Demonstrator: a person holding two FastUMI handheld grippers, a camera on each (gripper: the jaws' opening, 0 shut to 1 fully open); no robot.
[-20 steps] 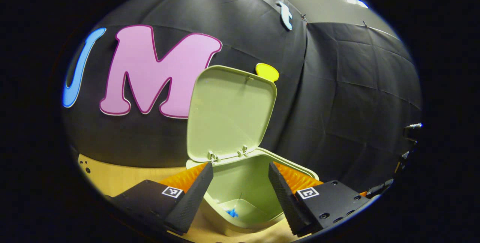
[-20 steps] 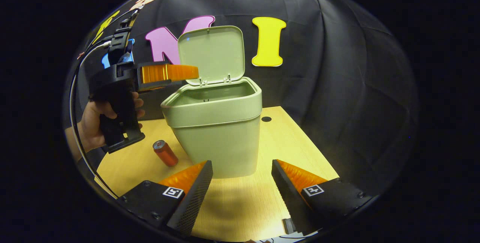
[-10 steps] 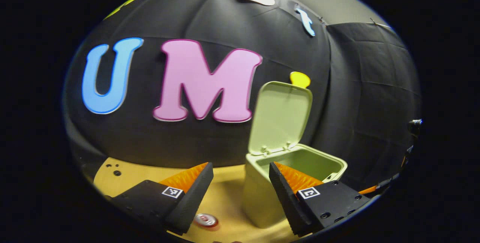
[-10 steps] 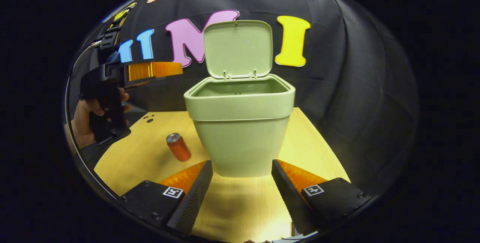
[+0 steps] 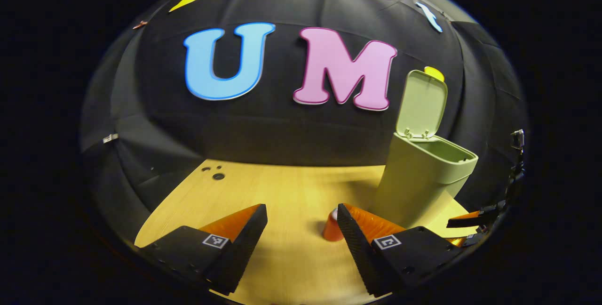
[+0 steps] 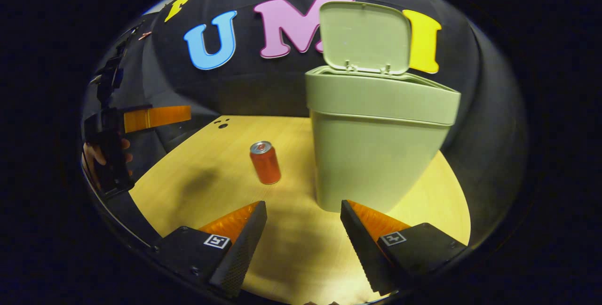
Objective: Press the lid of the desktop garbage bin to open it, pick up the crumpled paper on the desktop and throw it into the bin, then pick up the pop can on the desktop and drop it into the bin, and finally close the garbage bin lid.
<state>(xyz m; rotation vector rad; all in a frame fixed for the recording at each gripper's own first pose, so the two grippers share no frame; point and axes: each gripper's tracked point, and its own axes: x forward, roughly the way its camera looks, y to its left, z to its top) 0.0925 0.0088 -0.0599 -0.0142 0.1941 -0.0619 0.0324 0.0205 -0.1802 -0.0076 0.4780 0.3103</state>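
The pale green bin (image 6: 376, 145) stands on the wooden desktop (image 6: 211, 187) with its lid (image 6: 364, 36) hinged upright. An orange-red pop can (image 6: 265, 162) stands upright to the left of the bin. My right gripper (image 6: 303, 229) hovers open in front of the bin and can, holding nothing. In the left gripper view the bin (image 5: 423, 178) sits at the right and the can (image 5: 332, 227) peeks out beside the right finger. My left gripper (image 5: 301, 234) is open and empty; it also appears held by a hand at the far left of the right gripper view, left gripper (image 6: 141, 119).
The desktop (image 5: 263, 192) has small holes near its far left corner. The black cloth wall closes in behind and on both sides. The right gripper's finger (image 5: 470, 220) shows at the right edge of the left gripper view.
My left gripper has pulled back from above the bin's mouth and swung left and lower. My right gripper has dropped and shifted left, bringing the can nearer the centre of its view.
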